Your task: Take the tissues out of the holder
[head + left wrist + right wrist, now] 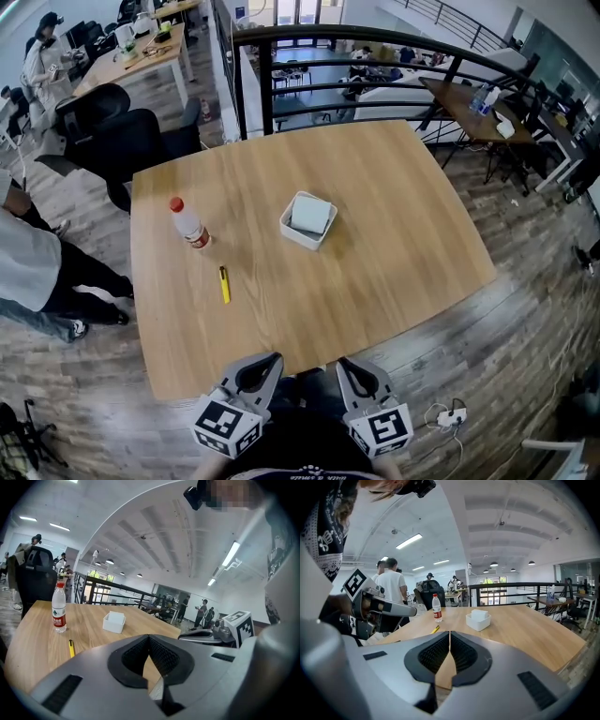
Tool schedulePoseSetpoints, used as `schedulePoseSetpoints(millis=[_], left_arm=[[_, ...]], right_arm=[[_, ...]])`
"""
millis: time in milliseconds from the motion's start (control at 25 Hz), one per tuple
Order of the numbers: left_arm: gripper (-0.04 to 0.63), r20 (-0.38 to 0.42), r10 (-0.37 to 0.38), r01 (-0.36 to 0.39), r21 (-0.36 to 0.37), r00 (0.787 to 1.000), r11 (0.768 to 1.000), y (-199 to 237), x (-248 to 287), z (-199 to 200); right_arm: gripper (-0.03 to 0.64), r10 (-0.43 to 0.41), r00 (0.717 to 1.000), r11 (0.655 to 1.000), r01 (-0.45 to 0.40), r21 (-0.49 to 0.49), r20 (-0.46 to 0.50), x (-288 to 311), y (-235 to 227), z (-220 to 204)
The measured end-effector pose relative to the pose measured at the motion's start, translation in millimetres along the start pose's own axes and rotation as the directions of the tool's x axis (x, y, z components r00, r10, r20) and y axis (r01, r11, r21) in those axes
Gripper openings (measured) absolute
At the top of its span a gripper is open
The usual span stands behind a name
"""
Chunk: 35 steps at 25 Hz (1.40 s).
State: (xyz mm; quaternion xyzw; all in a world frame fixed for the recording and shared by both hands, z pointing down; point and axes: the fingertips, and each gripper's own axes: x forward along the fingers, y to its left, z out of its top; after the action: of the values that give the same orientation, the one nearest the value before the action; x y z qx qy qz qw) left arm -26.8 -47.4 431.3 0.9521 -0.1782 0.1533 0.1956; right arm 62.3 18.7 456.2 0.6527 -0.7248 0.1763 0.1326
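Holder: white open-topped box, roughly square, standing near the middle of the surface and turned cornerwise to its near edge. Tissues: white stack lying flat inside the holder, top face showing above the rim, no sheet drawn out; task judged not yet begun. Left gripper: held low at the near edge of the surface, jaws closed tip to tip with nothing between them, as its own view confirms. Right gripper: beside the left one at the same edge, jaws likewise pressed together and empty. Governing relation: the holder lies straight ahead of the person, well apart from both grippers and about midway between their lines, so neither is clearly nearer. In the left gripper view the holder sits left of the jaw line; in the right gripper view it sits right of the jaw line, so neither gripper is aimed at it now. The box shows no marked long axis; its opening faces up, so the stack is judged reachable only from above, with jaws first spread. Other items: bottle with a red cap, upright, left of the holder and apart from it; yellow pen lying nearer the person than the bottle. Both stand clear of a straight reach.
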Motion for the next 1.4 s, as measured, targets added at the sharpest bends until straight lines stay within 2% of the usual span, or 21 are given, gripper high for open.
schedulePoseSetpoints(millis=[560,840,1040,1160,1400], left_arm=[[0.005,0.013,0.075,-0.074,-0.017,0.997,0.997,-13.8,47.6,16.9],[0.006,0.037,0.181,-0.178,-0.064,0.983,0.982,-11.3,56.3,20.7],[0.006,0.051,0.223,-0.217,-0.091,0.974,0.972,-15.9,57.2,22.7],[0.006,0.058,0.242,-0.235,-0.113,0.968,0.965,-17.1,55.1,26.5],[0.006,0.091,0.254,-0.244,-0.106,0.963,0.964,-14.7,61.2,36.8]], right_arm=[[0.017,0.108,0.994,0.994,-0.108,-0.015,-0.006,19.2,-52.7,15.4],[0.017,0.198,0.98,0.979,-0.199,-0.041,-0.018,30.1,-68.4,17.9],[0.017,0.237,0.971,0.97,-0.238,-0.041,-0.034,32.7,-74.9,17.0],[0.017,0.251,0.968,0.967,-0.252,-0.042,-0.028,31.3,-75.2,18.7],[0.017,0.239,0.971,0.97,-0.239,-0.049,-0.003,29.3,-89.1,24.1]])
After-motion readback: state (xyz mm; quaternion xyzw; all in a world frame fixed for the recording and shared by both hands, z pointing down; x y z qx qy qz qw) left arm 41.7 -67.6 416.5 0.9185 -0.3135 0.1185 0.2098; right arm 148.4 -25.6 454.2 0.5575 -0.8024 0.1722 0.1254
